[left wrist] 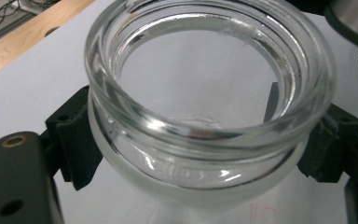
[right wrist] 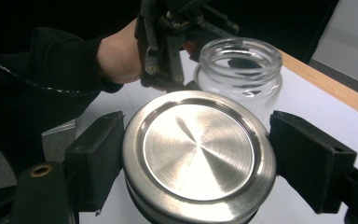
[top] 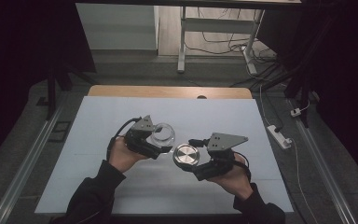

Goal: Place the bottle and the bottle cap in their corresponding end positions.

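Note:
An empty clear glass jar (top: 163,134) with no lid is pinched at its neck by my left gripper (top: 164,138), shut on it just above the white board. The left gripper view looks into the jar's mouth (left wrist: 205,135), with a black pad (left wrist: 74,140) pressed on each side. To the right, my right gripper (top: 193,157) is shut on a round brushed-steel lid (top: 186,156), held flat, top up. In the right gripper view the lid (right wrist: 198,154) sits between both pads, and the jar (right wrist: 237,70) is just beyond it.
A white board (top: 121,112) covers the wooden table (top: 168,91), whose far edge shows behind it. A white power strip (top: 279,135) and cables lie on the floor at the right. A metal desk frame (top: 182,42) stands beyond the table.

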### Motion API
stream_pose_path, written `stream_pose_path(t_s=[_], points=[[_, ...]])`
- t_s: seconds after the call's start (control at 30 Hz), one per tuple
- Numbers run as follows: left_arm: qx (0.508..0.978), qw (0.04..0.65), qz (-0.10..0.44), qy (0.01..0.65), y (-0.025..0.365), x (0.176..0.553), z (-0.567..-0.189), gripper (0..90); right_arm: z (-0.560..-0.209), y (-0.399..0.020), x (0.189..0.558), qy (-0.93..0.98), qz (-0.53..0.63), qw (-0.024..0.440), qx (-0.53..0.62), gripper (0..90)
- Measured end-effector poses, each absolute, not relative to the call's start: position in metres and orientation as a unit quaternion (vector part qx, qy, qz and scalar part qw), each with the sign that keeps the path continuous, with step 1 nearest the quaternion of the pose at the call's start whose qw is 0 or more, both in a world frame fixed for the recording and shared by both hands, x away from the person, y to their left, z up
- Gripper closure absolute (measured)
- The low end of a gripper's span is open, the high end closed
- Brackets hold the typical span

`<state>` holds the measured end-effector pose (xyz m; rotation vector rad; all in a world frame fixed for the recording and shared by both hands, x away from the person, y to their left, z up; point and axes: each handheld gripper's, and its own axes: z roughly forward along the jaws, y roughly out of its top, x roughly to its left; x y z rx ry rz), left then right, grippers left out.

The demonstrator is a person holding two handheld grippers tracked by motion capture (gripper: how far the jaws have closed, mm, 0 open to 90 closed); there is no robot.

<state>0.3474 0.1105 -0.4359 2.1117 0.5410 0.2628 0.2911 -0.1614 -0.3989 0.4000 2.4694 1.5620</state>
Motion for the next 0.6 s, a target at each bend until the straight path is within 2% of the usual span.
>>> stream_pose_path(t_s=[0.6], points=[[0.851, 0.462, 0.114, 0.223, 0.094, 0.372, -0.436, 15.8, -0.425, -0.166, 0.280, 0.838, 0.519, 0.091, 0.139, 19.6]])
